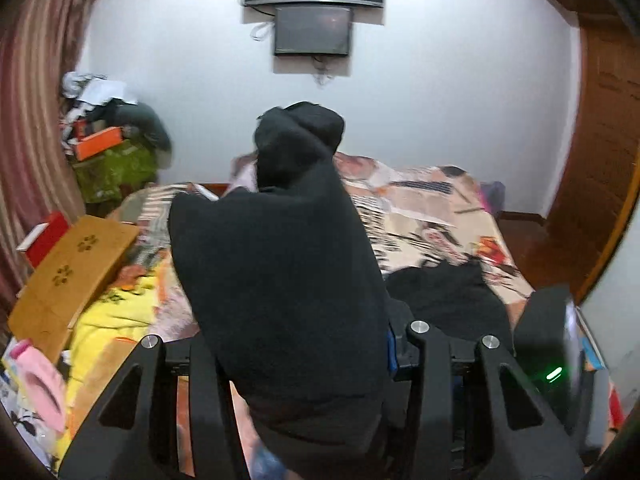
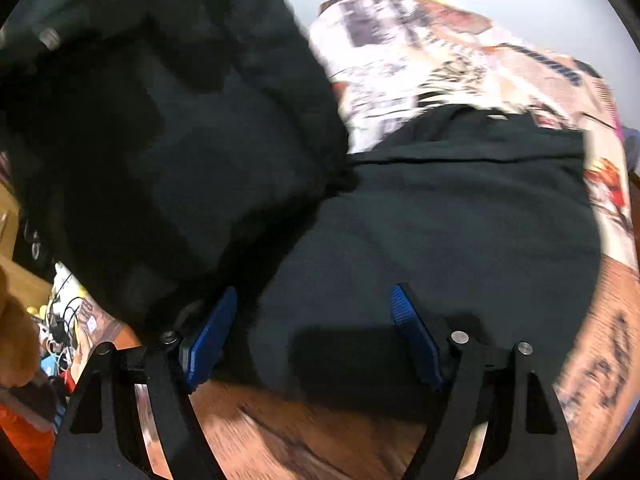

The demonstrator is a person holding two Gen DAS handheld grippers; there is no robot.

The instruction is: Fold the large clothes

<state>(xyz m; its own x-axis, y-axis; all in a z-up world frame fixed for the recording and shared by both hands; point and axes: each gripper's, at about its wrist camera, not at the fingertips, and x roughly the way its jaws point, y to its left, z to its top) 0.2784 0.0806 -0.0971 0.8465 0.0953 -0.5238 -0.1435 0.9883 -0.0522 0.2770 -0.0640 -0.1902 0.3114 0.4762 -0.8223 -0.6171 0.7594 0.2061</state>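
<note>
A large black garment [image 1: 280, 264] hangs up in front of the left wrist camera, over the patterned bed [image 1: 432, 216]. My left gripper [image 1: 304, 364] is hidden under this cloth; only one blue pad edge [image 1: 390, 354] shows, so it looks shut on the garment. The rest of the garment [image 2: 460, 216] lies flat on the bed in the right wrist view, with a raised part [image 2: 168, 152] at the left. My right gripper [image 2: 312, 324] is open just above the flat part, blue pads [image 2: 416, 336] wide apart. The right gripper's body [image 1: 548, 356] shows in the left wrist view.
A wooden board [image 1: 68, 272] and red box [image 1: 44, 236] lie at the bed's left edge, with yellow and pink items [image 1: 40, 388] nearby. A clutter pile [image 1: 112, 148] stands in the far left corner. Screens [image 1: 312, 28] hang on the wall. Wooden floor [image 2: 304, 440] shows below.
</note>
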